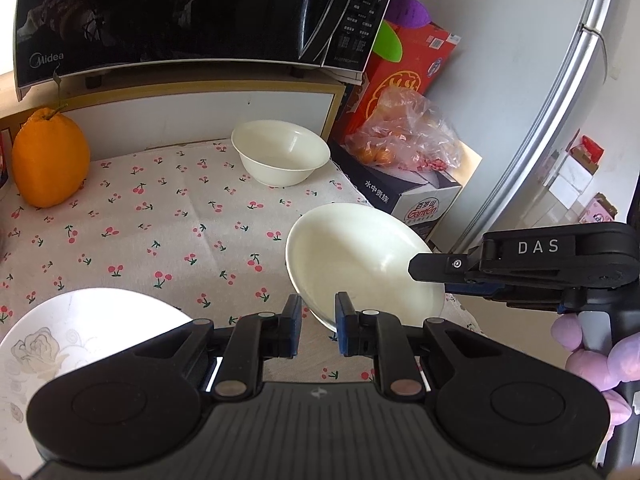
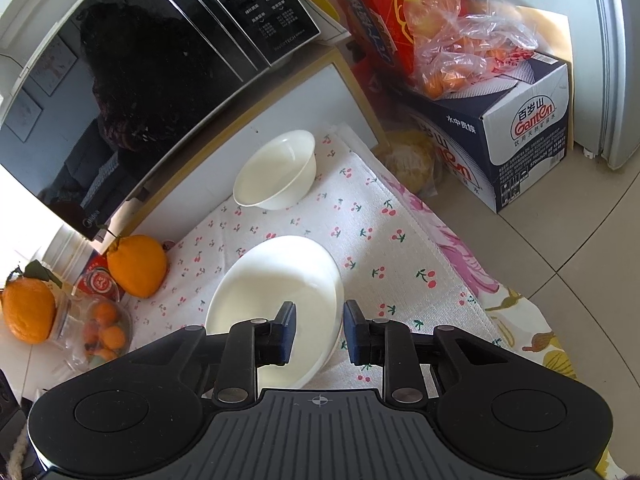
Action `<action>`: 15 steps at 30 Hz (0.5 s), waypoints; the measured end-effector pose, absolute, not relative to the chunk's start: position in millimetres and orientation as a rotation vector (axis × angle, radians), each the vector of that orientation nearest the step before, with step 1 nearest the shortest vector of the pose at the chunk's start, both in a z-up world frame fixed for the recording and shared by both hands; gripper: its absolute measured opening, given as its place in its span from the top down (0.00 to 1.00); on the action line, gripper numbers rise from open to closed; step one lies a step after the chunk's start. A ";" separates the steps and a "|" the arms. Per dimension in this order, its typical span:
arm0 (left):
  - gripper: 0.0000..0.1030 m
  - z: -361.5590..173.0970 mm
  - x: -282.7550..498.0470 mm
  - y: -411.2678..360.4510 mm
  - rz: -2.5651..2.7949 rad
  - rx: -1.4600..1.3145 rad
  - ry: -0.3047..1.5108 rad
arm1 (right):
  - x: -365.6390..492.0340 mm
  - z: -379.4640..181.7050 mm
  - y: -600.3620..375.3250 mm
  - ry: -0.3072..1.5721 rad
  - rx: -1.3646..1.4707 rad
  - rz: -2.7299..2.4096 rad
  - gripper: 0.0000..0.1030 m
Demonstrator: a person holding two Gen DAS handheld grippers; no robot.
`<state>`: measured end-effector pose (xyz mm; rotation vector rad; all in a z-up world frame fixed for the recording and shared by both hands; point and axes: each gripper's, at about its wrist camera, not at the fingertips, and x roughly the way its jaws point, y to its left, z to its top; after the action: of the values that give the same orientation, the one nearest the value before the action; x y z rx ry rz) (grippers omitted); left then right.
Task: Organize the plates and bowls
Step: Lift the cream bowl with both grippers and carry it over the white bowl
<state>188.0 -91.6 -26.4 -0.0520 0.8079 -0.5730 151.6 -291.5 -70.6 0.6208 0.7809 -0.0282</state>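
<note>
- Closest to the left wrist camera, the left gripper [image 1: 318,326] has its blue-padded jaws drawn nearly together with nothing between them; it hangs over the near edge of the counter.
- Just left of it lies a white china plate with a pale rose pattern [image 1: 80,328], flat on the white cloth printed with red cherries [image 1: 160,220] that covers the counter.
- The right gripper [image 2: 320,332] has its jaws closed on the near rim of a wide, shallow cream-white bowl [image 2: 276,280]: one finger sits inside the bowl, the other outside its wall.
- That bowl is tipped up on its edge, its hollow facing the left gripper, over the near right part of the cloth.
- A second, deeper cream-white bowl [image 1: 280,152] stands upright at the back of the cloth, well apart from the held one.
- A large orange citrus fruit with stem and leaf [image 1: 50,160] stands at the back left.
- A black glass-fronted microwave [image 1: 180,12] sits on the shelf above.
- To the right, a clear plastic bag of small oranges [image 1: 404,136] rests on a dark blue and white cardboard box [image 2: 520,132].
</note>
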 end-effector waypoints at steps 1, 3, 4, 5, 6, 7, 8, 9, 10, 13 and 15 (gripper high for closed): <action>0.85 -24.3 186.8 -91.4 -0.575 -0.054 0.805 | 150.6 -68.8 -292.1 0.777 0.623 -0.026 0.77; 0.85 -20.4 184.5 -91.0 -0.578 -0.055 0.802 | 148.8 -65.0 -292.8 0.770 0.625 -0.024 0.77; 0.85 -18.5 182.9 -90.3 -0.580 -0.056 0.800 | 147.8 -63.0 -292.9 0.769 0.627 -0.023 0.77; 0.85 -16.6 181.6 -89.9 -0.582 -0.059 0.799 | 146.6 -61.3 -293.2 0.769 0.628 -0.022 0.77; 0.85 -15.0 180.4 -89.4 -0.583 -0.063 0.799 | 145.1 -59.2 -293.3 0.770 0.630 -0.021 0.77; 0.85 -13.2 178.9 -89.0 -0.583 -0.069 0.801 | 143.9 -57.6 -293.6 0.770 0.631 -0.020 0.77; 0.85 -11.5 177.7 -88.5 -0.584 -0.075 0.803 | 142.2 -55.8 -293.8 0.771 0.631 -0.018 0.77; 0.85 -10.0 176.4 -88.1 -0.585 -0.081 0.805 | 140.7 -54.0 -293.9 0.772 0.631 -0.017 0.77; 0.85 -8.5 175.1 -87.7 -0.585 -0.086 0.806 | 138.5 -52.0 -294.1 0.771 0.634 -0.016 0.76; 0.85 -3.8 170.5 -86.6 -0.584 -0.097 0.810 | 133.2 -46.8 -294.3 0.771 0.641 -0.013 0.76; 0.85 -1.5 167.6 -85.2 -0.581 -0.107 0.817 | 129.9 -43.4 -293.5 0.774 0.639 -0.010 0.76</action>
<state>167.6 -85.2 -1.5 -0.1070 0.8168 -0.5807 129.9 -293.5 -43.4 0.6392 0.7740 -0.0095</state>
